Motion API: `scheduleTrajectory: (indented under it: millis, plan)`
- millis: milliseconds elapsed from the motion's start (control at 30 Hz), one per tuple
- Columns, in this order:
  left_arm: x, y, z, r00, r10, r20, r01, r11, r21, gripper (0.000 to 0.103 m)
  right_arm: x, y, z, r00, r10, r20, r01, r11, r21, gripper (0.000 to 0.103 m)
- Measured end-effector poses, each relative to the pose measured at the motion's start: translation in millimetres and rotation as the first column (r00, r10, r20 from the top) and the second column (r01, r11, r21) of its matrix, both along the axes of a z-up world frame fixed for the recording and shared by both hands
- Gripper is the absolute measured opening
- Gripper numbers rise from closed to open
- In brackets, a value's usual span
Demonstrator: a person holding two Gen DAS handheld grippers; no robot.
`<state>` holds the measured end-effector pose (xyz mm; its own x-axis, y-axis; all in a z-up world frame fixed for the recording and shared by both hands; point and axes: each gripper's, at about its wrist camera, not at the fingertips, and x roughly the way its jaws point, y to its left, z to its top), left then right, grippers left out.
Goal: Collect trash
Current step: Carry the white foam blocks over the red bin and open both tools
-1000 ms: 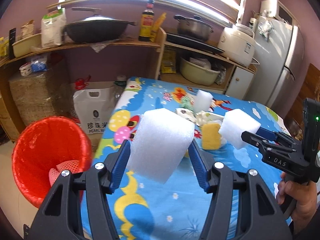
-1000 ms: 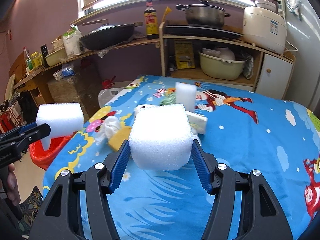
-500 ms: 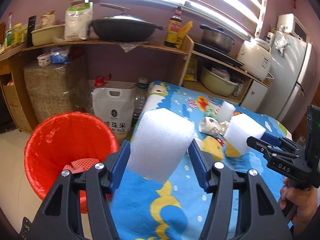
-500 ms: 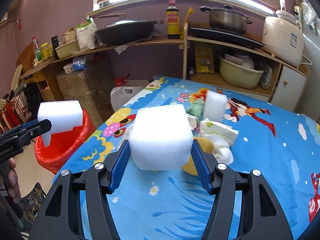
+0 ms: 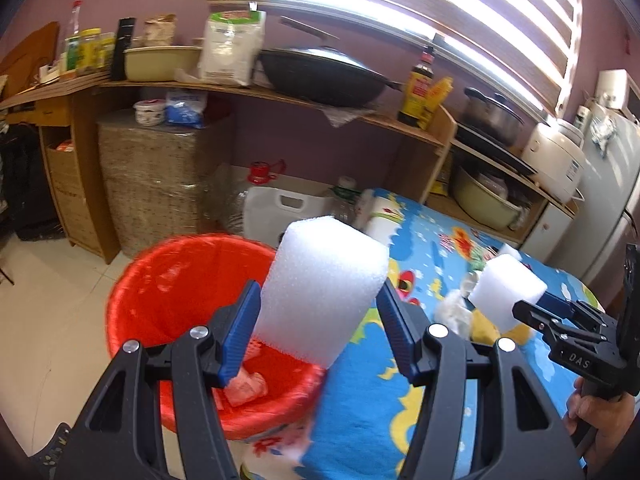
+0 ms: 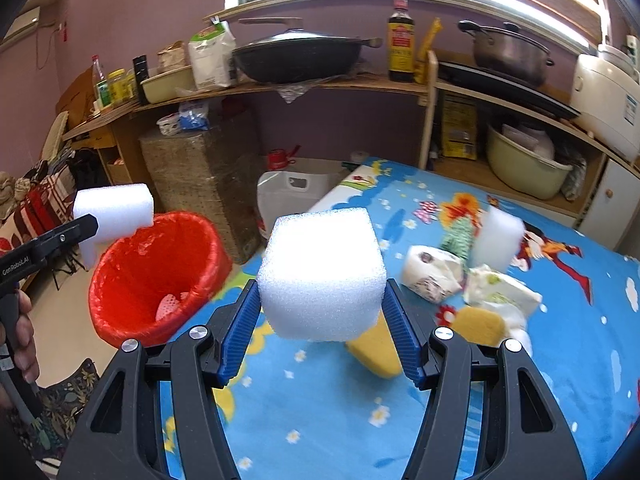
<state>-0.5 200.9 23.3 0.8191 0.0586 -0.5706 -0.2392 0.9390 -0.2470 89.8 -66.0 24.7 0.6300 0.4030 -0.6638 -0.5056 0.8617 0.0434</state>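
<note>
My left gripper (image 5: 318, 336) is shut on a white foam block (image 5: 324, 284) and holds it above the near rim of the red trash bin (image 5: 168, 288), beside the table's left edge. My right gripper (image 6: 320, 332) is shut on a second white foam block (image 6: 322, 276) above the table with the blue cartoon cloth (image 6: 460, 412). The bin also shows in the right wrist view (image 6: 160, 276), with the left gripper's block (image 6: 116, 210) over it. On the table lie a yellow sponge (image 6: 478, 326), another foam block (image 6: 498, 238), a crumpled paper cup (image 6: 430, 274) and wrappers (image 6: 504, 288).
A white rice bag (image 5: 280, 208) and a straw-wrapped block (image 5: 148, 184) stand on the floor behind the bin. Wooden shelves (image 6: 340, 84) with a wok, pots and bottles line the back wall. A fridge (image 5: 616, 200) stands at the right.
Both grippers have swung left with their foam blocks. The left one has gone from above the table to above the red bin; the right one follows over the table's left part.
</note>
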Motion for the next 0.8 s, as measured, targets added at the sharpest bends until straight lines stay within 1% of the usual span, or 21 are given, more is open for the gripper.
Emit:
scheduleTrajectory:
  millis: [367, 667, 800]
  plan:
    - [-16, 47, -7, 0.995, 0.101, -0.011, -0.101, 0.995, -0.010, 0.058, 1, 68, 1, 0.993, 0.115, -0.004, -0.115, 0.993, 0.003, 0.059]
    - [-29, 73, -12, 0.986, 0.164, -0.020, -0.164, 0.986, -0.016, 0.058, -3, 128, 1, 0.975, 0.223, -0.009, -0.223, 0.975, 0.006, 0.059]
    - [-34, 82, -13, 0.983, 0.185, -0.021, -0.185, 0.983, -0.017, 0.058, -5, 148, -3, 0.966, 0.257, -0.021, -0.257, 0.966, 0.005, 0.059]
